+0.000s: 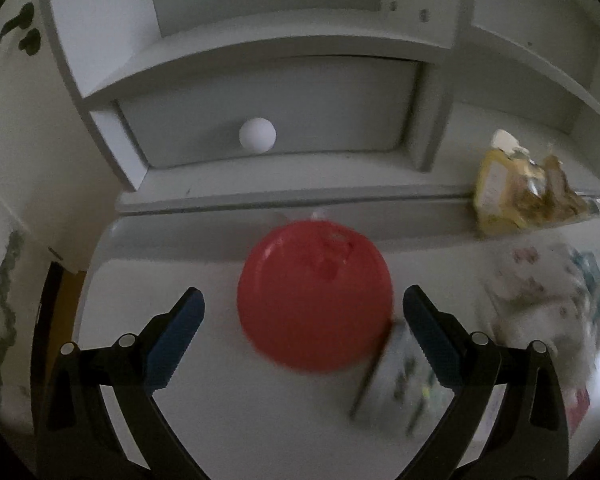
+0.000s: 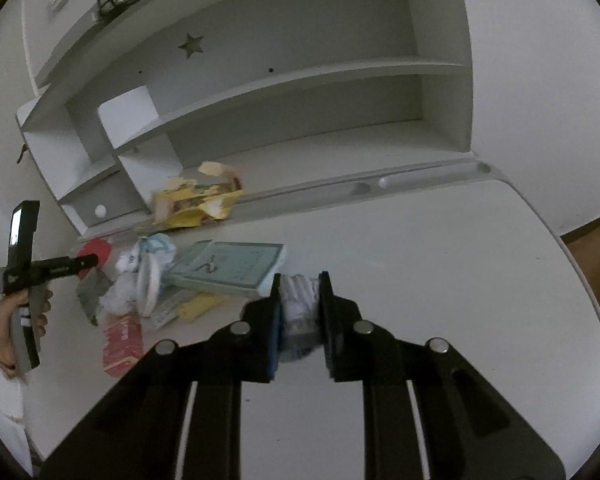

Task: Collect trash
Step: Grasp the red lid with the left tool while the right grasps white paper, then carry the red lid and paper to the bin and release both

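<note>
Honestly, left gripper gapes around the lid; right gripper pinches tissue, which could tear loose.

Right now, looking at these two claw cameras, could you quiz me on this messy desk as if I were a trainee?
1. True or false: the right claw is empty.
2. Which object sits just ahead of the open left claw? A) red lid B) green cup C) black shoe
3. Fill in: the yellow wrapper lies at the foot of the white ____.

Key: 1. False, it grips a white wad. 2. A, the red lid. 3. Shelf unit.
</note>
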